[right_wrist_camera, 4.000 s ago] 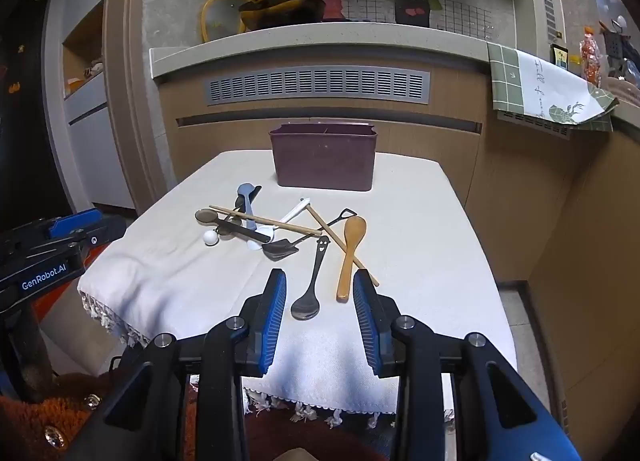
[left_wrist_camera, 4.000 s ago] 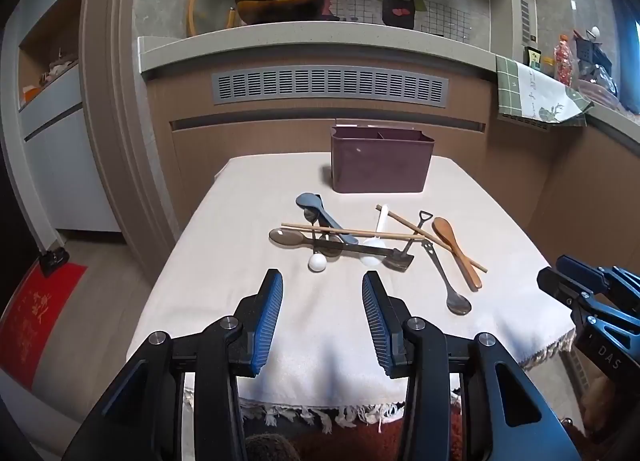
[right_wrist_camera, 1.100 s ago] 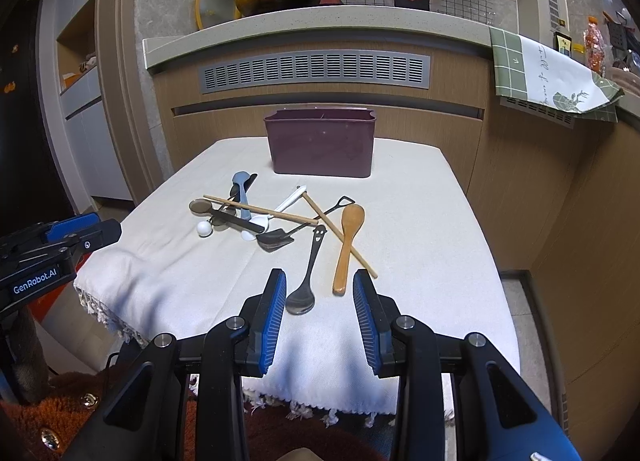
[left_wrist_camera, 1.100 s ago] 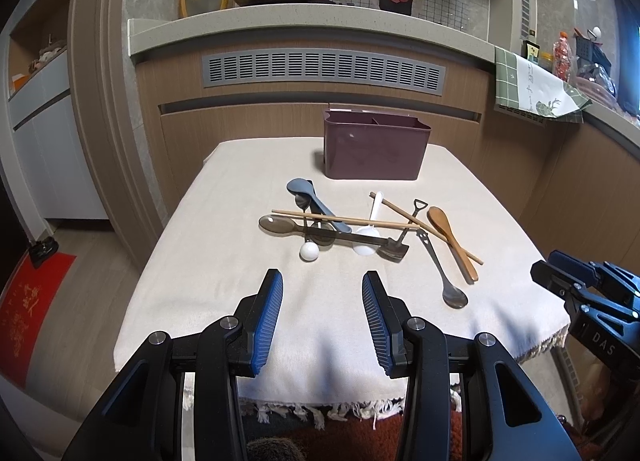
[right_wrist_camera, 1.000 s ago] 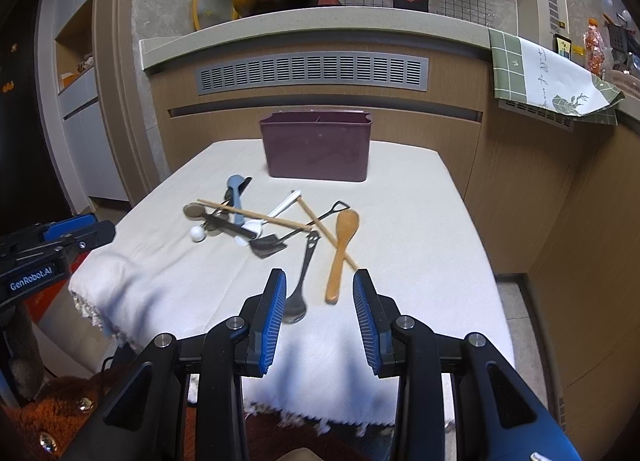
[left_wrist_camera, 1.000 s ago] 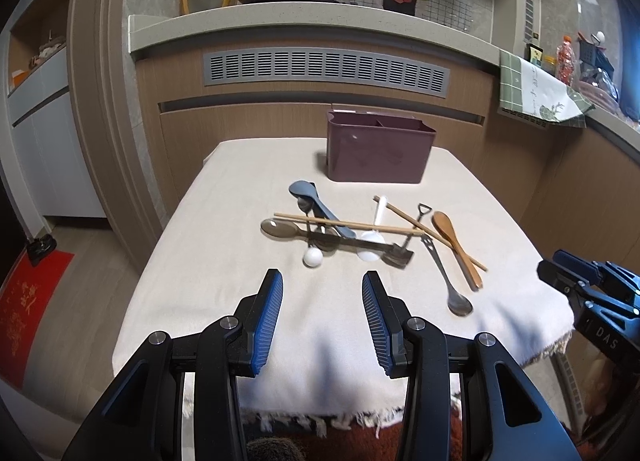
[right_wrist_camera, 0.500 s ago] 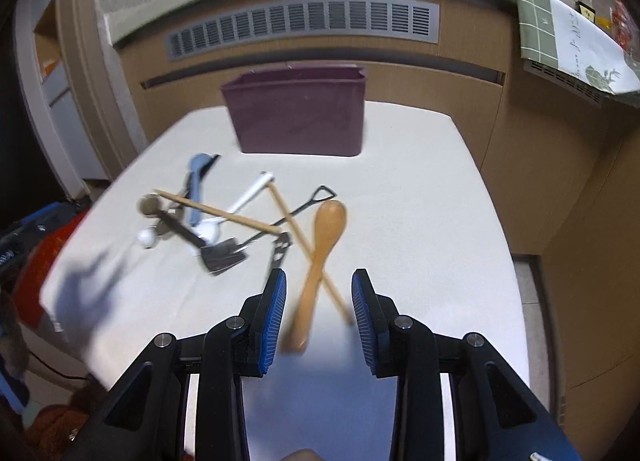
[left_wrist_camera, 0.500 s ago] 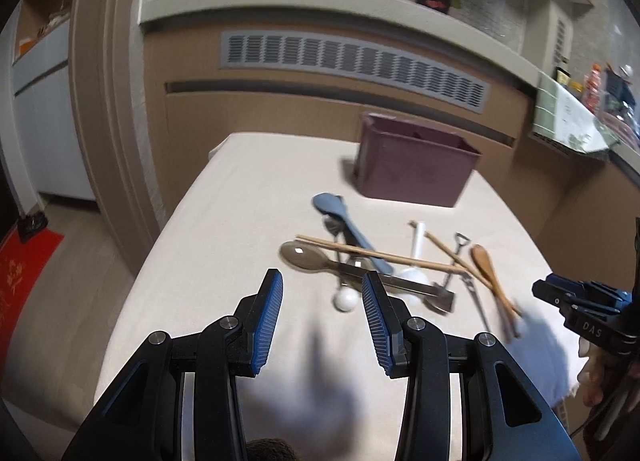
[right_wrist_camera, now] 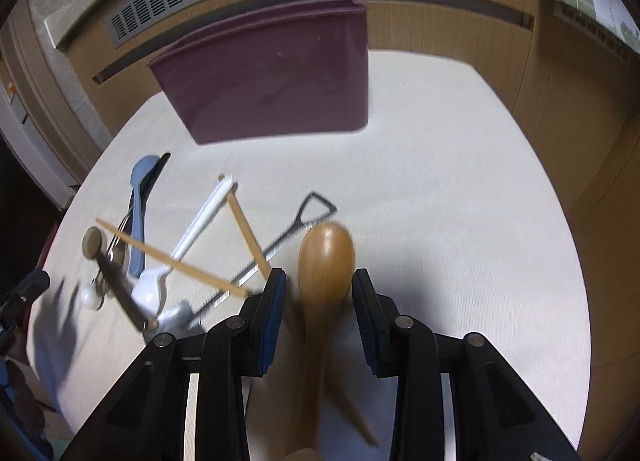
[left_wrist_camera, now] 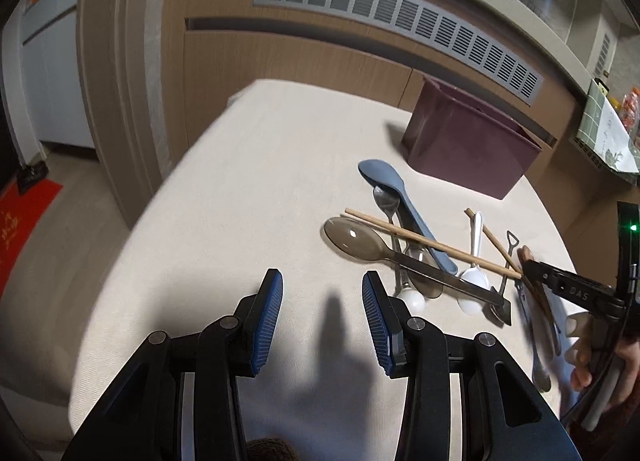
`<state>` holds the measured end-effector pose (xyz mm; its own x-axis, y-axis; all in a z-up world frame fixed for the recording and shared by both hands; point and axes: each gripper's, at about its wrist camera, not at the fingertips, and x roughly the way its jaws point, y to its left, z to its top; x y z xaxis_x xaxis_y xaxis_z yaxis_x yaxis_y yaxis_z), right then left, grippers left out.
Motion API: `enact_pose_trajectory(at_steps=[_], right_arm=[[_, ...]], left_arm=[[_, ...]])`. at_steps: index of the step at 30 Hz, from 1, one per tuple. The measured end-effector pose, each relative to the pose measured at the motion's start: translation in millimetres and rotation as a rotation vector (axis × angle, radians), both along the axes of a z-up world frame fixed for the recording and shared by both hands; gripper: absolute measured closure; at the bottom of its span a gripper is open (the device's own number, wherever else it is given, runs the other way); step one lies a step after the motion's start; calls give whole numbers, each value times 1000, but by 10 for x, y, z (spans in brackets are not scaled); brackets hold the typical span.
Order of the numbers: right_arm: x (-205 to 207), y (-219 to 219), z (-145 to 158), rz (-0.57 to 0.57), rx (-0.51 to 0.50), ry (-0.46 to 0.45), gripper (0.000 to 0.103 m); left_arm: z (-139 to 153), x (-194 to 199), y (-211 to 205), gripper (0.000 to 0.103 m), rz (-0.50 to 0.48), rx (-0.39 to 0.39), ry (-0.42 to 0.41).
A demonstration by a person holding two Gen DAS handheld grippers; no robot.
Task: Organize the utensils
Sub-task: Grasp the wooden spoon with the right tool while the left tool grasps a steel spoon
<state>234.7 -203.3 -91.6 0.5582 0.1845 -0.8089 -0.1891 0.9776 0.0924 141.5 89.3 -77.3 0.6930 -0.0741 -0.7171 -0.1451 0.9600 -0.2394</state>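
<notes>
A loose heap of utensils lies on the white tablecloth (left_wrist_camera: 248,197). In it are a blue spoon (left_wrist_camera: 404,213), a smoky clear spoon (left_wrist_camera: 356,241), a chopstick (left_wrist_camera: 432,245) and a white spoon (left_wrist_camera: 476,257). A maroon bin (left_wrist_camera: 468,149) stands behind them. My left gripper (left_wrist_camera: 322,285) is open over bare cloth, just left of the heap. My right gripper (right_wrist_camera: 319,281) is open low over the table. The wooden spoon (right_wrist_camera: 326,257) lies between its fingers, and the pads do not touch it. A second chopstick (right_wrist_camera: 248,233) and a shovel-handled metal spoon (right_wrist_camera: 304,221) lie just to its left.
A wooden cabinet front with a grey vent grille (left_wrist_camera: 392,17) rises behind the table. The table's left edge drops to the floor, where a red mat (left_wrist_camera: 20,217) lies. A person's hand (left_wrist_camera: 584,345) holds the right gripper (left_wrist_camera: 532,273). Bare cloth lies right of the wooden spoon.
Both grippers have come forward and down toward the table. The right one now straddles the wooden spoon, and the left one has closed in on the left end of the heap.
</notes>
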Motion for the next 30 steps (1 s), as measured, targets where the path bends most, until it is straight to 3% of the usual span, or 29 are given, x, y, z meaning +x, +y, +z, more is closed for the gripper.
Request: enact_pose_trajectory(at_steps=[4, 10, 15, 19, 25, 30], right_arm=[[62, 46, -1, 32, -45, -6, 76], [-120, -34, 152, 41, -78, -102, 76], [-226, -158, 162, 38, -50, -84, 76], [-288, -209, 143, 26, -59, -81, 76], [-286, -234, 108, 16, -69, -78, 76], [-278, -240, 130, 13, -97, -103, 76]], left_arm=[[-31, 98, -65, 60, -29, -41, 18], [-70, 262, -192, 60, -75, -96, 50], [-153, 508, -234, 60, -66, -122, 89], [-213, 738, -344, 60, -95, -103, 100], [-225, 975, -510, 60, -131, 7, 77], [-223, 1041, -447, 60, -129, 8, 96]])
